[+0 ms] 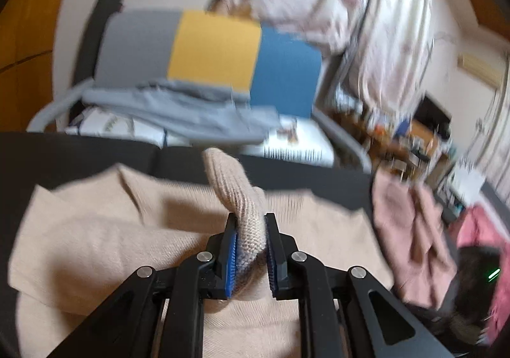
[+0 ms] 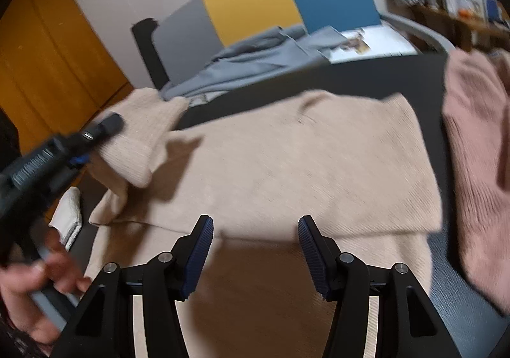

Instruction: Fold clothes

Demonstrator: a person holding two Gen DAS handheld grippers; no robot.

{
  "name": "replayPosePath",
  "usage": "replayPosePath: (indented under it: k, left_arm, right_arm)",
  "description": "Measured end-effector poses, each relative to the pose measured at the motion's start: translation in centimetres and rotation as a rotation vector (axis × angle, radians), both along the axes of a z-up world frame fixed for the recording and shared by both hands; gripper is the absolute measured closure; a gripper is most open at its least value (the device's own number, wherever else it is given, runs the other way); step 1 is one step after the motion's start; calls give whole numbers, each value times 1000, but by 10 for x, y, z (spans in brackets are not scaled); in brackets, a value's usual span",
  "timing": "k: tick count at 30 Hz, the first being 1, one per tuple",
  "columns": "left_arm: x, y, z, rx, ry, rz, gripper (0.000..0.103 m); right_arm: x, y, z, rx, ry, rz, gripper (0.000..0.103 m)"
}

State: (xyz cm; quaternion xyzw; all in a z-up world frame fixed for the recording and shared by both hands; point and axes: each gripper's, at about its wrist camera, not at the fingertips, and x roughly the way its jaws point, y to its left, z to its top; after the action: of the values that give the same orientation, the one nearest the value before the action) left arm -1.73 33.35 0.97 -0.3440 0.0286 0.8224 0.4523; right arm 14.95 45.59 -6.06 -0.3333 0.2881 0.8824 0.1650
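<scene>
left wrist view: left gripper point(image 1: 250, 232) pinches beige sweater point(image 1: 95, 230) sleeve point(image 1: 236, 189); right gripper point(image 2: 255, 254) wide, empty above sweater.

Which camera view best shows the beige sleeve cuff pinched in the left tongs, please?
The left wrist view: the sleeve cuff fills the gap between the left tongs, both blue pads pressing it. The right wrist view shows it from the side, lifted over the beige sweater, grip hidden.
</scene>
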Motion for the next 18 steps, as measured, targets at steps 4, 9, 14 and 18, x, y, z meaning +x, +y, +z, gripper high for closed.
replayPosePath:
  k: [4,9,14,18]
  left_arm:
    - [6,11,-35,-96,-112,-35,80]
    - [8,-30,-33,-7,-207,-86,77]
    - [5,-90,-41,17,-215,-81,76]
    - [4,-123,-54,-91,-110,-13,76]
  right_arm:
    - [11,6,-8,-46,0,-16,46]
    - [11,6,-8,-68,13,-2,46]
    - [-5,4,0,-68,35,19,44]
    - [-29,-8,12,-22,35,69,44]
